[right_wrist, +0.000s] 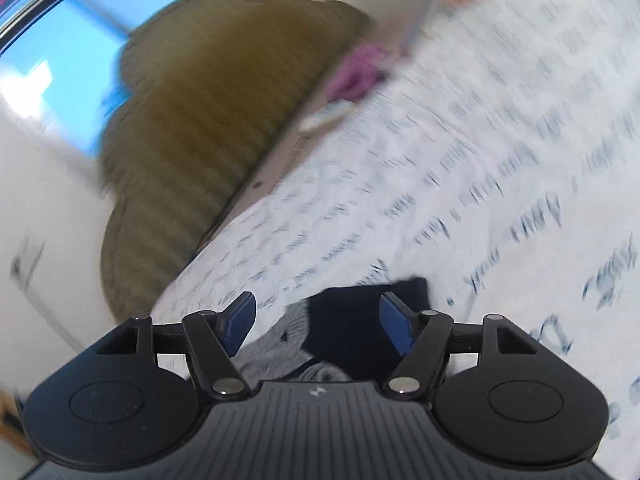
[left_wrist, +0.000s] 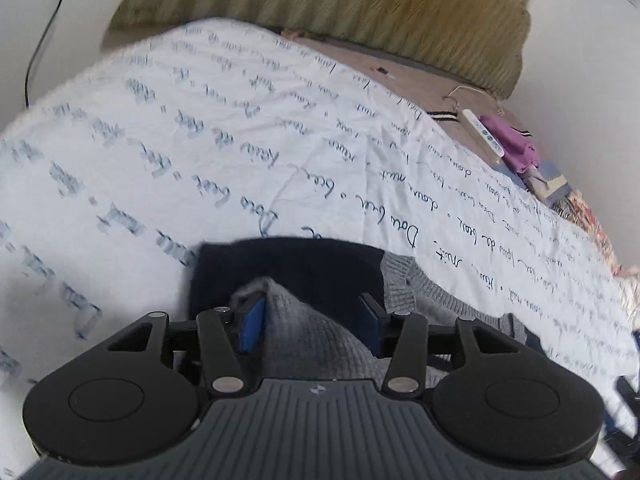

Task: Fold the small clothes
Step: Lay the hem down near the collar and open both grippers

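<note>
Left gripper (left_wrist: 314, 320): jaws about half apart. A hump of grey knit from the sweater (left_wrist: 304, 344) rises between the blue pads (left_wrist: 252, 330); the cloth lies against the left-hand pad, the other pad stands clear of it. Not pinched, by the look of it.

Right gripper (right_wrist: 318, 322): jaws wide, nothing clamped. Grey knit and the sweater's navy part (right_wrist: 360, 320) lie under and between the fingers, touching neither pad as far as the blur allows.

The sweater, grey with a navy panel, lies bunched on the bedspread (left_wrist: 160, 140) right at both grippers' tips, navy part farther out, grey ribbed edge trailing to the right in the left view.

Progress, as a judgement: one fold looks laid over, both grippers letting go; the bundle is still lumpy, so flattening and probably another fold remain.

Farther off: white bedspread printed with blue handwriting, bare past the sweater. At its far edge a remote control (left_wrist: 482, 132), a purple garment (left_wrist: 512, 144), then an olive fuzzy blanket (left_wrist: 340, 4) against the wall.
</note>
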A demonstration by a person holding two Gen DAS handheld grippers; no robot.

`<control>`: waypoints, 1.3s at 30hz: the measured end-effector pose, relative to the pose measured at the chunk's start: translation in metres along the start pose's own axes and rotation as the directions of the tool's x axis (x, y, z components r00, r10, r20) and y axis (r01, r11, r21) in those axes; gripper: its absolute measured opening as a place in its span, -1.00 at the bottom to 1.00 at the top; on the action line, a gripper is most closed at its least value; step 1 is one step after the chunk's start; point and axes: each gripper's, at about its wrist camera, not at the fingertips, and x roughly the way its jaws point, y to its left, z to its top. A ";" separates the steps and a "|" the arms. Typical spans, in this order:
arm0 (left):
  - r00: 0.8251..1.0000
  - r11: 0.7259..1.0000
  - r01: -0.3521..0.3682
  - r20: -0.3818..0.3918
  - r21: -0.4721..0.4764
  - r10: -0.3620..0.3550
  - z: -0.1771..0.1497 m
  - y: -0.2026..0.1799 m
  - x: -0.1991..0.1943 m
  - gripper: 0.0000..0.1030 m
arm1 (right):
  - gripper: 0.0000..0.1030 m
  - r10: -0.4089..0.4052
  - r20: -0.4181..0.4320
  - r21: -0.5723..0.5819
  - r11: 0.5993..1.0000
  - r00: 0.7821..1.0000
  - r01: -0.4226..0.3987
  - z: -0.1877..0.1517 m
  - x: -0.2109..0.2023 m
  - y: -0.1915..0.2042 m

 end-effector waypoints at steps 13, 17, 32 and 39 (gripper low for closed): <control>0.999 0.862 -0.044 0.023 0.506 0.037 -0.057 -0.019 -0.052 0.46 | 0.34 0.094 -0.433 -0.431 0.852 0.897 -0.297 -0.073 -0.002 0.047; 0.999 0.677 -0.050 0.046 0.734 0.024 -0.097 -0.053 -0.050 0.49 | 0.34 0.098 -0.436 -0.430 0.850 0.895 -0.303 -0.062 0.022 0.051; 0.918 0.735 -0.396 0.253 0.550 0.305 -0.013 -0.056 0.036 0.63 | 0.57 -0.030 0.000 -0.449 0.893 1.000 0.027 -0.004 0.016 0.048; 0.946 0.810 -0.325 0.161 0.489 0.282 -0.006 -0.048 0.032 0.85 | 0.57 -0.153 -0.104 -0.488 0.869 0.983 0.083 -0.026 0.049 0.049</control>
